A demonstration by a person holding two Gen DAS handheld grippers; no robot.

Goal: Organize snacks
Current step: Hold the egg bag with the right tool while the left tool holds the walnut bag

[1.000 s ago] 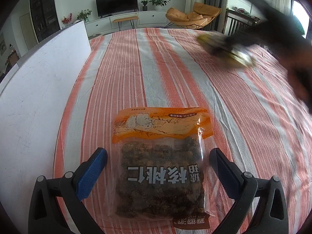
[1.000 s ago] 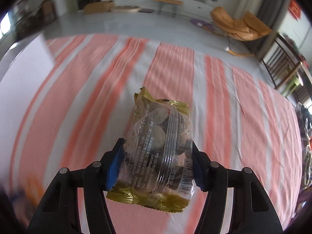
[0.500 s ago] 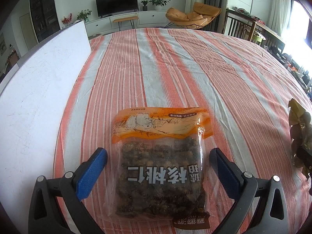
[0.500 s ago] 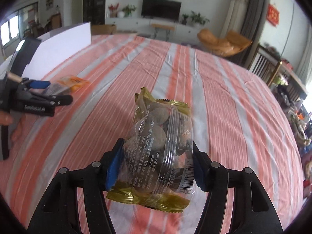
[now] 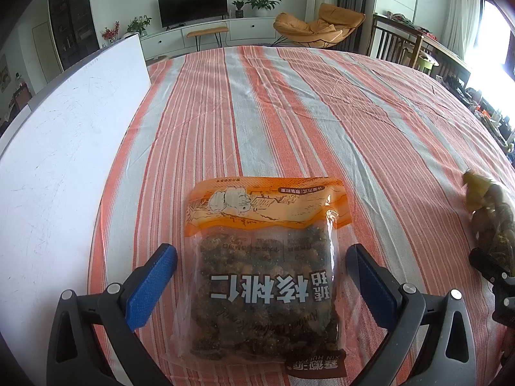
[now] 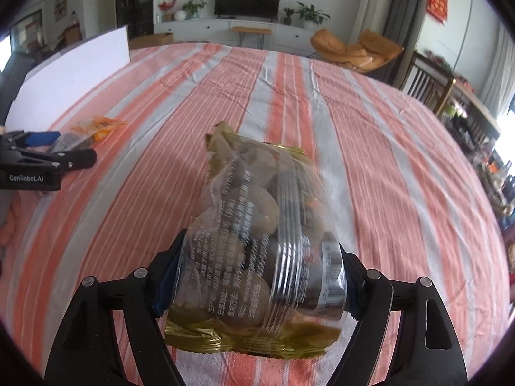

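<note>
An orange-topped bag of candied walnuts (image 5: pixel 264 273) lies flat on the striped tablecloth (image 5: pixel 289 112). My left gripper (image 5: pixel 260 289) stands open astride it, its blue pads clear of both sides. In the right wrist view a clear, gold-edged bag of round snacks (image 6: pixel 257 241) sits between the fingers of my right gripper (image 6: pixel 257 283). Those jaws are opening and the bag slumps forward, low over the cloth. The left gripper (image 6: pixel 48 157) and the walnut bag (image 6: pixel 96 127) appear at that view's left edge. The gold bag (image 5: pixel 489 212) shows at the left wrist view's right edge.
A white board (image 5: pixel 64 160) stands along the table's left side. Striped cloth stretches far ahead of both grippers. Beyond the table are a TV console, plants, an orange lounge chair (image 5: pixel 318 25) and dark chairs at the right.
The right gripper carried the gold bag across to the table's right side, then stopped. Its jaws have widened and the bag has tipped forward and spread. The left gripper has not moved.
</note>
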